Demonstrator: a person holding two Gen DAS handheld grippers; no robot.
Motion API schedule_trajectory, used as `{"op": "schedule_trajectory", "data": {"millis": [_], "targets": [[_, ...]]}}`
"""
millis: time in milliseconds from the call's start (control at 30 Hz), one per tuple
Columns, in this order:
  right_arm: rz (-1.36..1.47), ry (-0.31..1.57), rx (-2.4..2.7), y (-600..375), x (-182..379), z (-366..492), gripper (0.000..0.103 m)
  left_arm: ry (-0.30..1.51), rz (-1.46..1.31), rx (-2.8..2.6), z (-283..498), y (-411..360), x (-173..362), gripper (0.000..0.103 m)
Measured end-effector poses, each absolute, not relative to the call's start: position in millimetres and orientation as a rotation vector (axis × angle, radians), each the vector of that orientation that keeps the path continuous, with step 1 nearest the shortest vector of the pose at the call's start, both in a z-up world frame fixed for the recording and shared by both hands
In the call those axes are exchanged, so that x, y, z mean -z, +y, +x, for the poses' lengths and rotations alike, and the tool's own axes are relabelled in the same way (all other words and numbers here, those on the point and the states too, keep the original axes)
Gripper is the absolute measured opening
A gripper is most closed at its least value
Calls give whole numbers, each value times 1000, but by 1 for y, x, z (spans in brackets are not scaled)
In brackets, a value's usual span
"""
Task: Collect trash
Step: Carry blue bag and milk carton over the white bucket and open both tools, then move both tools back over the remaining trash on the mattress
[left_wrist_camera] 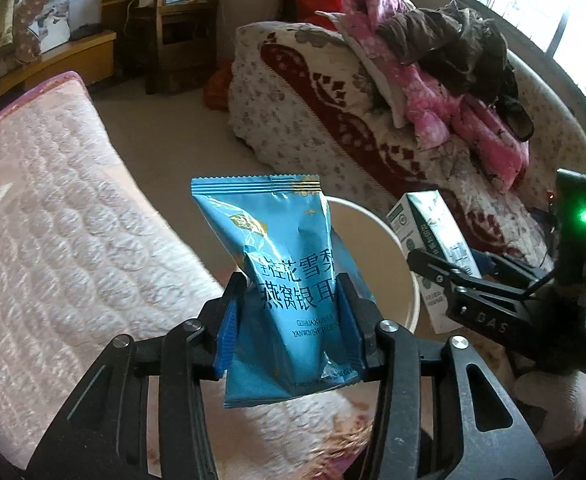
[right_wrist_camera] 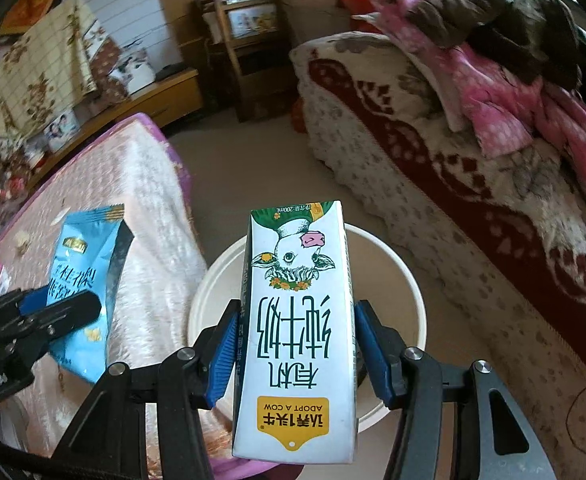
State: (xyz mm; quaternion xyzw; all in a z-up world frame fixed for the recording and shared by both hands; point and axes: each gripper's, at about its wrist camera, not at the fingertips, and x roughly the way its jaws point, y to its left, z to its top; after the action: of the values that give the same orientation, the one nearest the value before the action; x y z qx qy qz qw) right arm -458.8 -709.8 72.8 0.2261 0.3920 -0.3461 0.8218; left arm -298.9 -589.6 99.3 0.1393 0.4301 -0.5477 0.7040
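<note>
My left gripper (left_wrist_camera: 293,312) clamps the blue snack packet (left_wrist_camera: 289,280), my right gripper (right_wrist_camera: 295,344) the milk carton (right_wrist_camera: 297,320); I judge both need carrying over the white bucket (right_wrist_camera: 409,280) and releasing.

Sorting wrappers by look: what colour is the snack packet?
Bright blue snack packet with dark lettering, gold trim at top; clearest in the left wrist view.

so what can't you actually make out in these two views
- Inside of the white bin: right wrist view, milk carton covers it; left wrist view, blue snack bag does.
- Whether carton or bag is empty: both opaque.
- Small bits on the pink mattress: right wrist view, too small.
</note>
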Motion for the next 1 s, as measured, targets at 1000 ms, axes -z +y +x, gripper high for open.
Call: {"op": "schedule_trajectory", "data": {"millis": [1000], "targets": [[450,856,611,-655,-71,-396,81,927,265,969,-222,-501,-90,62]]}}
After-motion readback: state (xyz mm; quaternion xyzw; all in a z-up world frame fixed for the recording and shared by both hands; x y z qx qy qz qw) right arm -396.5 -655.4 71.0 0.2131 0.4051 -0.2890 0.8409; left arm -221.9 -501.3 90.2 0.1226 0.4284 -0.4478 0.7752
